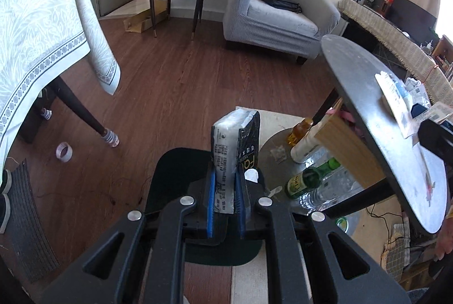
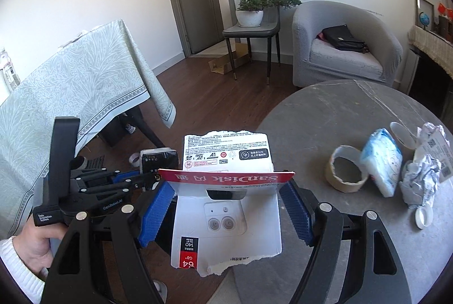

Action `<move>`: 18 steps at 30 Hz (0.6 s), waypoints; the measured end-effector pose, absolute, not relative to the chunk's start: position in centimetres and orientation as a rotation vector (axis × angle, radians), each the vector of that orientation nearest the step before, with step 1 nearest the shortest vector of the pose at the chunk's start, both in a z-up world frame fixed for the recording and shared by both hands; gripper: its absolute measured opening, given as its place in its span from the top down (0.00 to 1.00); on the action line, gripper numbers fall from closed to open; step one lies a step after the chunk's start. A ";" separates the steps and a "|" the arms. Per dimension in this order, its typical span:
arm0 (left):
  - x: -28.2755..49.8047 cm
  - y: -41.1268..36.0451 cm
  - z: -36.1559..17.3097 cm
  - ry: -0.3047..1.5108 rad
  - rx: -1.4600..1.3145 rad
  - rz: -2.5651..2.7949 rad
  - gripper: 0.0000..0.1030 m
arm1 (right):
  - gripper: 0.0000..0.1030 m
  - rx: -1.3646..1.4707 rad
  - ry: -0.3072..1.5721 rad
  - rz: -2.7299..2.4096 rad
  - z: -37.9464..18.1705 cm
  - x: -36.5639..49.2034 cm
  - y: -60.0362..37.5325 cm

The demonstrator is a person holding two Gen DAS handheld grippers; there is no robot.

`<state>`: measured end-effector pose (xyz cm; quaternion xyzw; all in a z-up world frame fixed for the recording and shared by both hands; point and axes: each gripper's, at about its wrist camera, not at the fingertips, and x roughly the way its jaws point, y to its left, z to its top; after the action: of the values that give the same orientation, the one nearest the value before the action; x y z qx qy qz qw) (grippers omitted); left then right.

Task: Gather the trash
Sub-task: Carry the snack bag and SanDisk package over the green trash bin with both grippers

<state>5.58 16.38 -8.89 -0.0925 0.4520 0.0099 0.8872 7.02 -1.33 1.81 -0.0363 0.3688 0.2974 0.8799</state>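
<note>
My left gripper [image 1: 225,190] is shut on a black and white tissue pack [image 1: 235,145], held upright over a dark bin opening [image 1: 170,170] on the floor. The left gripper and its pack also show in the right wrist view [image 2: 158,159]. My right gripper [image 2: 226,199] is shut on a torn white and red SanDisk card package [image 2: 226,190], its blue pads [image 2: 157,207] pressing the folded card's side edges, beside the round grey table's edge. More trash lies on the table [image 2: 325,117]: a tape roll [image 2: 346,172], a blue and white tissue pack [image 2: 382,159], crumpled paper [image 2: 419,182].
A lower shelf [image 1: 280,162] under the round table holds bottles [image 1: 305,179]. A table with a pale green cloth [image 2: 70,94] stands left. A grey armchair [image 2: 345,49], a chair with a potted plant [image 2: 252,17] and a flat cardboard box [image 2: 226,60] stand behind. A tape roll [image 1: 64,152] lies on the wooden floor.
</note>
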 end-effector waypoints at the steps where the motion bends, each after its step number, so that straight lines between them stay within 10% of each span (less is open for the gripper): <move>1: 5.5 16.9 -9.3 0.955 -0.192 0.030 0.86 | 0.26 -0.079 0.771 0.629 1.7 7.0 -0.7; 18: 5.2 20.9 -15.7 1.169 -0.240 0.059 0.85 | 0.26 -0.129 0.836 0.691 -1.2 7.6 5.7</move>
<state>5.20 20.92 -15.68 -0.1128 0.5505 0.0277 0.8267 7.58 5.67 -1.15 -0.0616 0.3975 0.3288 0.8544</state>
